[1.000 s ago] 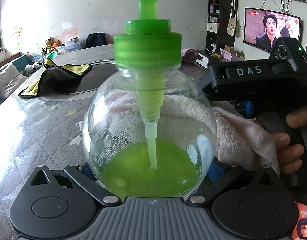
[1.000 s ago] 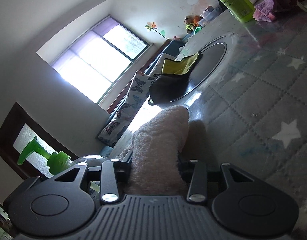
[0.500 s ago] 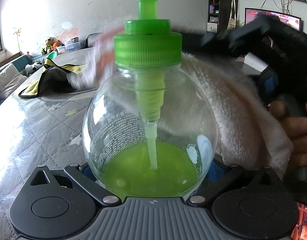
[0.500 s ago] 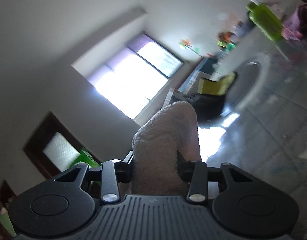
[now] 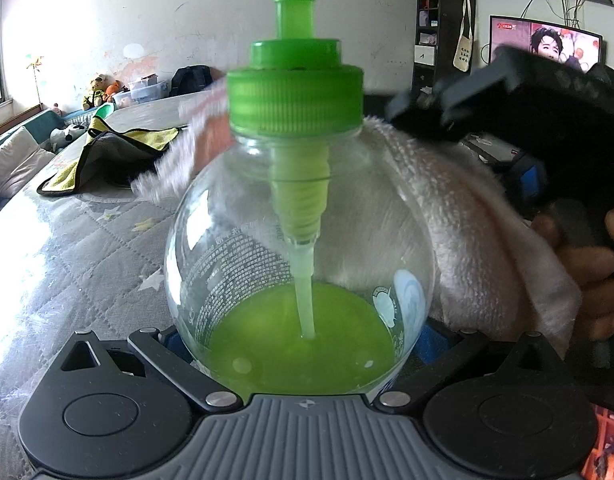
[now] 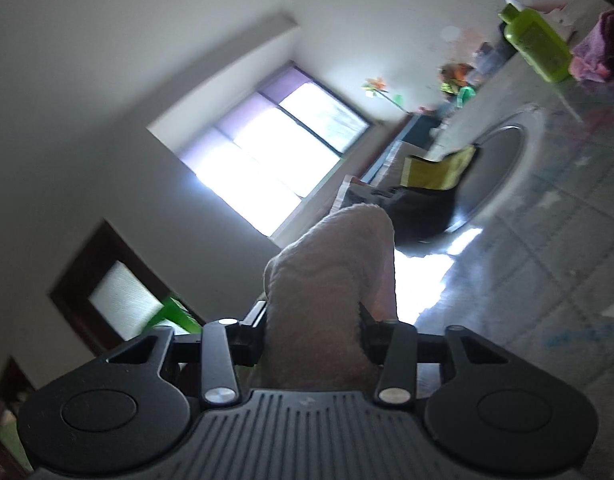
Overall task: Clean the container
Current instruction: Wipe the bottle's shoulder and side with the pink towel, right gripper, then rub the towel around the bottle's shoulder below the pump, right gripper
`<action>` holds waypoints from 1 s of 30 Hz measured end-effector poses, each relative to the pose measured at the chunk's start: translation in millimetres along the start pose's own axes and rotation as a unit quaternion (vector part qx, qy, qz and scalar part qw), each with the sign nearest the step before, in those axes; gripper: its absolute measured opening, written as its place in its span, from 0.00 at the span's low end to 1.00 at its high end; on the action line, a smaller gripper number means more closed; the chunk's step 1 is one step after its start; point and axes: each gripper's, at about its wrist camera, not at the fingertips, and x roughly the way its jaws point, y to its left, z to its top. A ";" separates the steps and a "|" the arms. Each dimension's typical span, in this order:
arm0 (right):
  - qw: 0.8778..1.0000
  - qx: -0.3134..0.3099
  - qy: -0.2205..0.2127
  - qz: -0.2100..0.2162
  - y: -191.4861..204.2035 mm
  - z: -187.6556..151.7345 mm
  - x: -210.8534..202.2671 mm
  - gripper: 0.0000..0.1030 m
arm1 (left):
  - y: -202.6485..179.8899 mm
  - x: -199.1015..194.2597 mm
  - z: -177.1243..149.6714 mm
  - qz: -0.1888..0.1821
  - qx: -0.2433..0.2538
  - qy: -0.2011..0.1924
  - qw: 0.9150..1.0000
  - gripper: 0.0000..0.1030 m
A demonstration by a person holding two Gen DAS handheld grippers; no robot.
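Note:
A round clear pump bottle (image 5: pixel 299 240) with a green cap (image 5: pixel 295 92) and green liquid in its bottom sits upright in my left gripper (image 5: pixel 301 344), which is shut on its lower sides. A pale fluffy towel (image 5: pixel 467 240) drapes over the bottle's far right side, up to the shoulder under the cap. My right gripper (image 6: pixel 313 320) holds that towel (image 6: pixel 335 272) between its fingers; its jaws are opening, but the pads still press on the cloth. The right wrist view is motion-blurred. The green pump spout (image 6: pixel 173 314) shows at its lower left.
A grey quilted star-pattern cover (image 5: pixel 67 260) spreads over the table. A yellow and grey cloth (image 5: pixel 107 148) lies on a dark round plate (image 6: pixel 495 176). A green bottle (image 6: pixel 535 46) and a purple cloth (image 6: pixel 599 44) stand further off. A person's hand (image 5: pixel 595 280) grips the right tool.
My right gripper rose with the towel from low beside the bottle to its shoulder near the cap, dragging the cloth over the far side. The bottle and the left gripper stayed still.

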 end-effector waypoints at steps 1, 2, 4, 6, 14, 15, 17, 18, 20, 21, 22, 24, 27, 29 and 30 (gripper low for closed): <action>1.000 -0.003 0.004 -0.010 -0.2 -0.7 1.9 0.46 | -0.1 0.2 -0.1 0.000 0.000 0.000 1.000 1.00; 1.000 -0.002 0.006 -0.017 -0.9 -1.1 3.0 0.46 | -0.1 0.3 -0.1 0.000 0.000 0.000 1.000 1.00; 1.000 0.006 0.009 -0.026 -3.8 -1.5 4.4 0.47 | -0.1 0.4 -0.1 0.000 0.000 0.000 1.000 1.00; 0.999 0.017 0.016 -0.042 -8.2 -1.6 7.0 0.47 | -0.2 0.5 -0.2 0.000 0.000 0.000 1.000 1.00; 0.994 0.028 0.028 -0.100 -15.8 -2.2 11.7 0.48 | -0.2 0.5 -0.3 0.000 0.000 0.000 1.000 1.00; 0.994 0.027 0.028 -0.103 -15.7 -2.3 11.9 0.48 | -0.2 0.6 -0.3 0.000 0.000 0.000 1.000 1.00; 0.994 0.028 0.026 -0.102 -15.7 -2.4 11.4 0.47 | -0.2 0.7 -0.4 0.000 0.000 0.000 1.000 1.00; 0.994 0.026 0.027 -0.099 -14.9 -2.4 11.0 0.46 | -0.2 0.8 -0.4 0.000 0.000 0.000 1.000 1.00; 0.996 0.019 0.030 -0.086 -11.5 -2.7 10.4 0.44 | 0.0 0.8 -0.5 0.000 0.000 0.000 1.000 1.00; 0.996 0.013 0.031 -0.079 -9.1 -3.1 10.4 0.42 | 0.0 0.8 -0.6 0.000 0.000 0.000 1.000 1.00; 0.997 0.009 0.029 -0.072 -7.0 -3.3 9.7 0.41 | 0.2 0.8 -0.6 0.000 0.000 0.000 1.000 1.00; 0.998 0.007 0.023 -0.057 -4.3 -3.1 6.8 0.40 | 0.0 0.7 -0.6 0.000 0.000 0.000 1.000 1.00; 1.000 0.018 0.004 -0.010 -2.3 -2.1 -0.4 0.39 | 0.0 0.6 -0.7 0.000 0.000 0.000 1.000 1.00; 0.999 0.017 -0.014 0.026 0.7 -1.4 -6.4 0.39 | -0.3 -0.1 -1.1 0.000 0.000 0.000 1.000 1.00; 0.998 0.014 -0.025 0.050 3.0 -1.1 -10.3 0.39 | -0.3 -0.1 -1.1 0.000 0.000 0.000 1.000 1.00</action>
